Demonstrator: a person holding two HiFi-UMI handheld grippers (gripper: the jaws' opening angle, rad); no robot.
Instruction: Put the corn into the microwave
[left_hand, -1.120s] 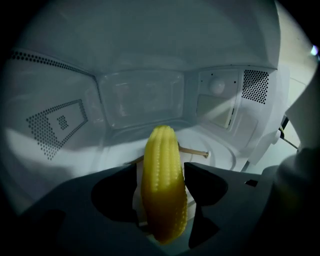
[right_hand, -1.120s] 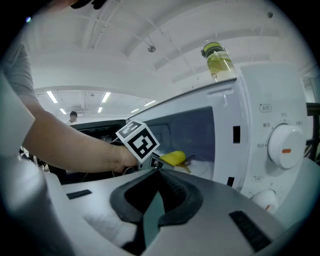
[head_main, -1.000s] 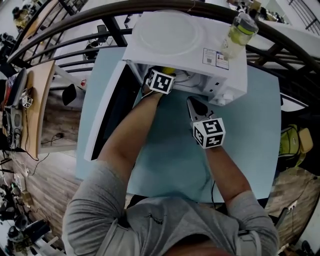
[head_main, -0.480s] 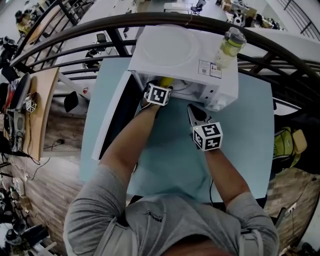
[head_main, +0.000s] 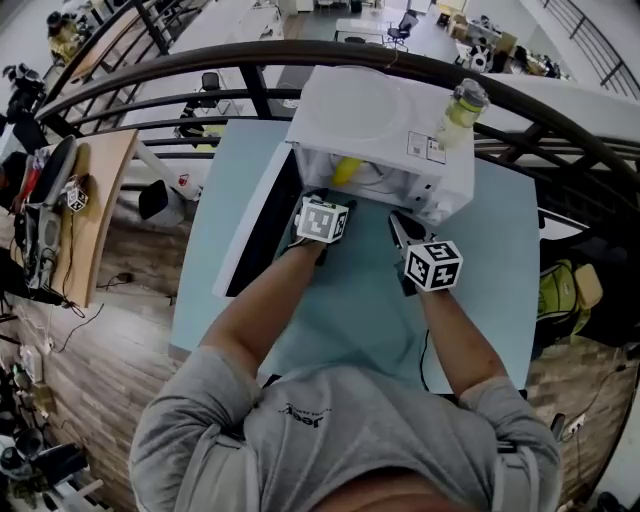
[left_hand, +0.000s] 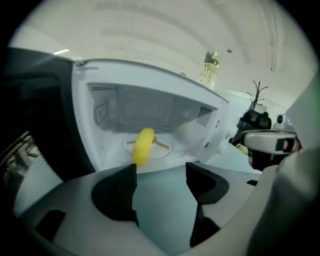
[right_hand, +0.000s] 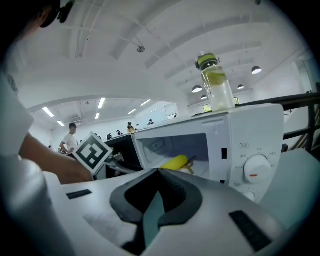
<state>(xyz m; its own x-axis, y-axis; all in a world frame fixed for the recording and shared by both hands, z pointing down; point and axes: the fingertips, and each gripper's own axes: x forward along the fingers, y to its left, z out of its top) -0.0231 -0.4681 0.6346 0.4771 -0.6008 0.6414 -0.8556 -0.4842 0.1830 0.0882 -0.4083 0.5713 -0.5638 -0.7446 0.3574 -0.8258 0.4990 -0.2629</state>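
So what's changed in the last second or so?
The left gripper has pulled back out of the microwave toward the person, jaws open and empty, leaving the corn lying inside. Unchanged: the right gripper waits shut in front, the door hangs open, and the bottle stands on top.

In the head view the roof of the white microwave (head_main: 365, 105) hides most of the yellow corn cob (head_main: 344, 171), only its near end showing; the printed label (head_main: 424, 147) at the roof's front right corner is too small to read; in the right gripper view the cob's underside sits behind the grey body of the right gripper (right_hand: 159, 175), and the marks round the white dial (right_hand: 256, 170) seem blurred; the dark open door (left_hand: 35, 115) runs off the left gripper view's left edge.
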